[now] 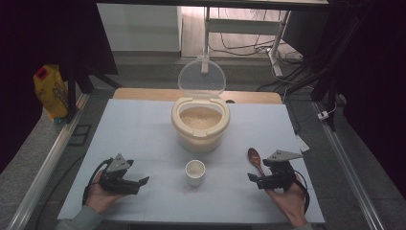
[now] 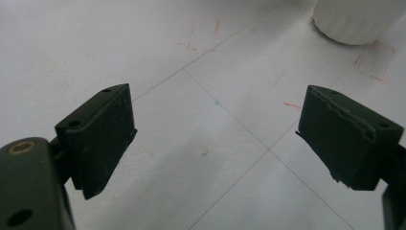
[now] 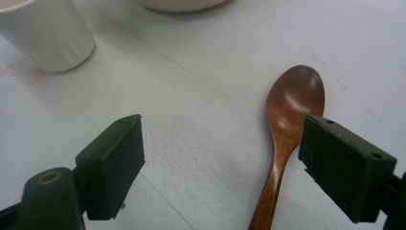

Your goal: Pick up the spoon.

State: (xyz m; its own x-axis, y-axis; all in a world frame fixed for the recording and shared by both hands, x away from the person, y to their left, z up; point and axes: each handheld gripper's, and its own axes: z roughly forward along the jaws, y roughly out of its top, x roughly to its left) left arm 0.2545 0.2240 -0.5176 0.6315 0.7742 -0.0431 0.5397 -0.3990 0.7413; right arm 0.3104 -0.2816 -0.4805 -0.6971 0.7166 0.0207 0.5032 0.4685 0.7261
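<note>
On the white table (image 1: 143,129) — grey floor (image 1: 28,158), cables (image 1: 249,48) behind.

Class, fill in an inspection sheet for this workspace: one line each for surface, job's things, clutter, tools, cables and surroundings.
Surface: white sheet over the table, faint grid lines and red marks.
Job's things: rice bin at centre, clear lid up, rice inside; white cup in front of it; wooden spoon lying flat to the cup's right.
Clutter: nothing seen on the sheet.
Tools: left tool open, nothing between its jaws; right tool open, low beside the spoon's handle, not gripping it.
Cables: black cable loops from the left tool; wires on the floor behind.
Surroundings: yellow bottle at far left; metal rails along both sides; dark curtains.
</note>
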